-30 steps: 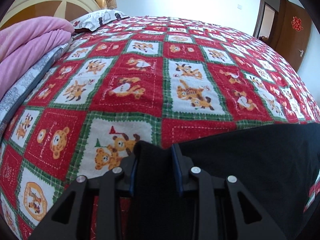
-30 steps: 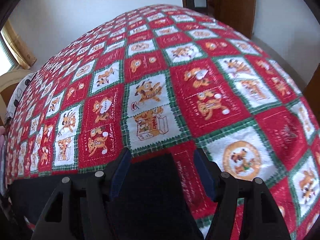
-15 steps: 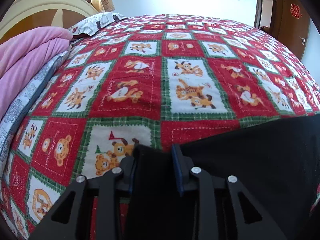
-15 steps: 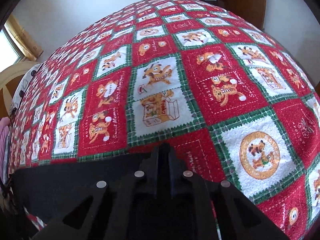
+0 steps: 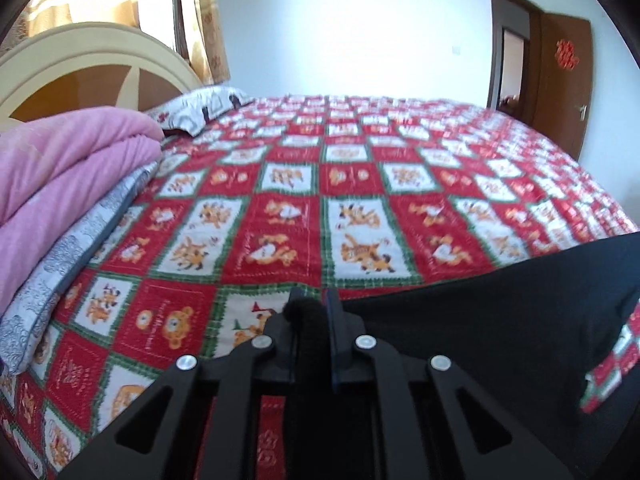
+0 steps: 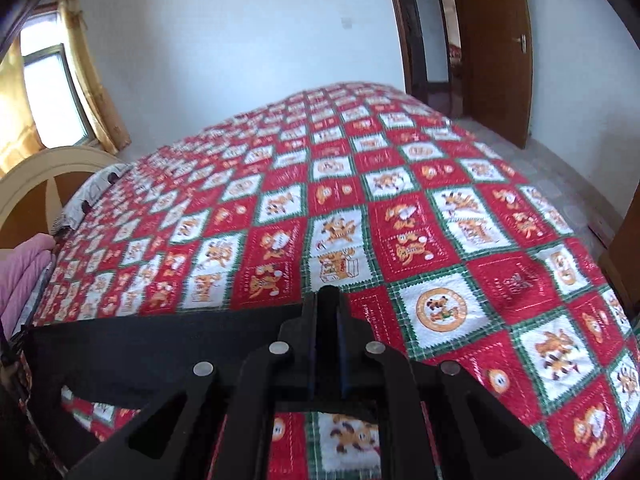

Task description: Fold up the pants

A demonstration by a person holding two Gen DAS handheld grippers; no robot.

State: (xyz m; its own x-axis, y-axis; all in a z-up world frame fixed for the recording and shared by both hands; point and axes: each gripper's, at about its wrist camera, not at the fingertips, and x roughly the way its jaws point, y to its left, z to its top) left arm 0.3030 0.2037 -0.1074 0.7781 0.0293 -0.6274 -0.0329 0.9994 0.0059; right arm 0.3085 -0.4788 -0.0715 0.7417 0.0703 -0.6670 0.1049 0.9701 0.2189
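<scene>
A home bedroom: wide bed with red patchwork quilt (image 5: 320, 208), round headboard (image 5: 92, 64), pillow (image 5: 200, 108), pink blanket (image 5: 68, 160), curtains (image 6: 96, 92), wooden door (image 6: 496, 48).

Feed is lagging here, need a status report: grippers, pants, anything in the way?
Left gripper shut on black pants. Right gripper shut on same edge, cloth stretched between. Quilt ahead bare; pink blanket off left.

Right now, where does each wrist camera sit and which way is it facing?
Left wrist: rides the left gripper, looking across the quilt toward the headboard and pink blanket; its fingers pinch the black pants.
Right wrist: rides the right gripper, looking toward the door; fingers shut on the pants.
Shared: pants, quilt, headboard, door.
</scene>
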